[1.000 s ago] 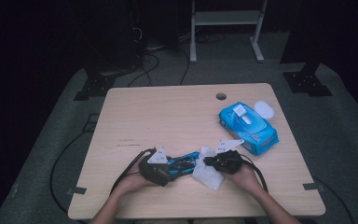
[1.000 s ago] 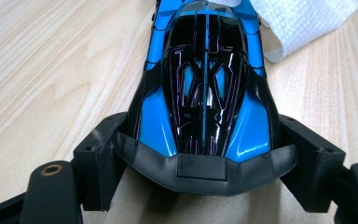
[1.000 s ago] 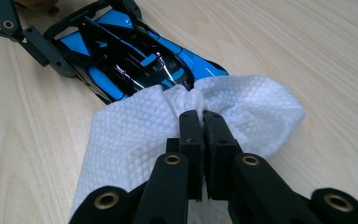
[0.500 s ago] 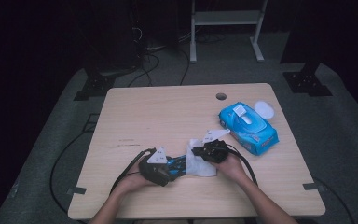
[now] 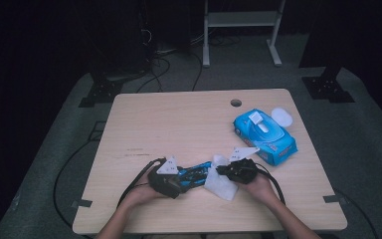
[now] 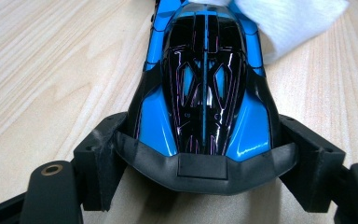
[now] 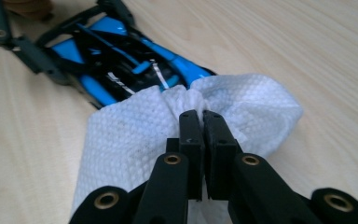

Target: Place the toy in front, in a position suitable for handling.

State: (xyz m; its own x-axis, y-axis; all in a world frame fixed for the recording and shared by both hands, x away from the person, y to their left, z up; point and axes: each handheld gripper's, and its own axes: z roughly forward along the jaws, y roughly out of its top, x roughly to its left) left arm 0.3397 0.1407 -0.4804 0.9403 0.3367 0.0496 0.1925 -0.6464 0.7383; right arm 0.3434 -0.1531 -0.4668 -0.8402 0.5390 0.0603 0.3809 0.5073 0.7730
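Two tools busy: left tool [image 5: 179,183] clamps blue toy car [image 6: 205,93] steady; right tool [image 7: 199,122], jaws together on wet wipe [image 7: 135,140], cleans its nose, lower centre.

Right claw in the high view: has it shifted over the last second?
Yes. The right claw, shut on the white wipe, has slid left, away from the blue wipes pack and toward the toy car.
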